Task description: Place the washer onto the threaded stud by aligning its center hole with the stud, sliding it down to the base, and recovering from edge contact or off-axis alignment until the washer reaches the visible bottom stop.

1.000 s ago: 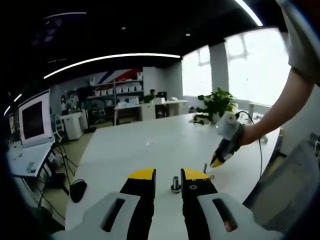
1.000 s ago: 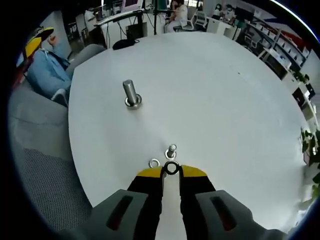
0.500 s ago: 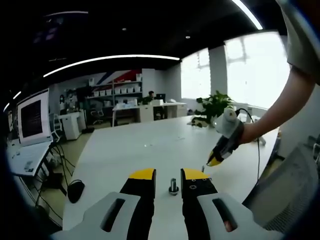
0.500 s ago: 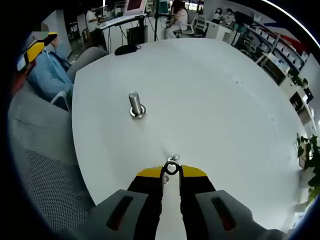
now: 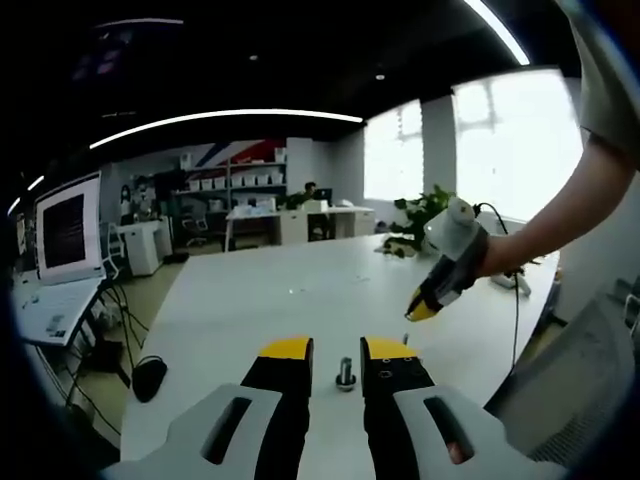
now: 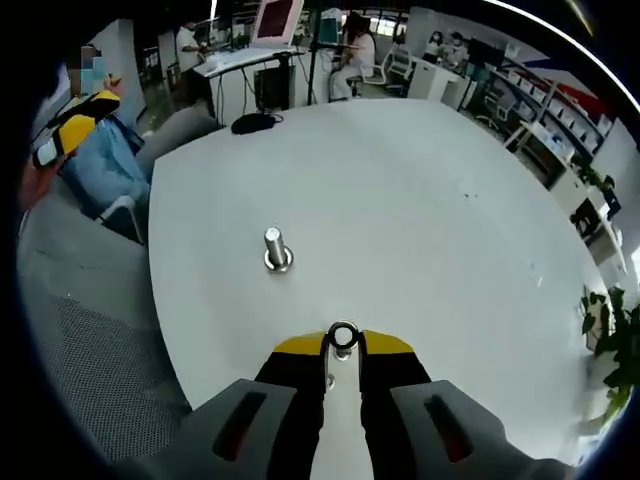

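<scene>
I see the small silver metal ring washer (image 6: 343,337) pinched upright between the yellow tips of my right gripper (image 6: 343,345), its hole facing the camera and its rim standing just above the tips. It is held in the air above the white round table (image 6: 420,210), not on any stud. Ahead of it in the right gripper view, the silver threaded stud on a round flanged base (image 6: 277,249) stands upright on the tabletop, well apart from the washer. Just below the washer, in the gap between the jaws, I can make out another small metal piece on the table, but it is too hidden for me to name.

In the left gripper view the same stud (image 5: 346,374) stands between the yellow tips of my left gripper (image 5: 337,349), whose jaws are spread and touch nothing. The right gripper (image 5: 425,303) hangs above the table to the right there, in the person's hand (image 5: 492,258).

Further out, a black computer mouse (image 5: 148,376) lies near the table's left edge beside a monitor (image 5: 66,228), and a leafy green potted plant (image 5: 428,208) sits by the bright window.
</scene>
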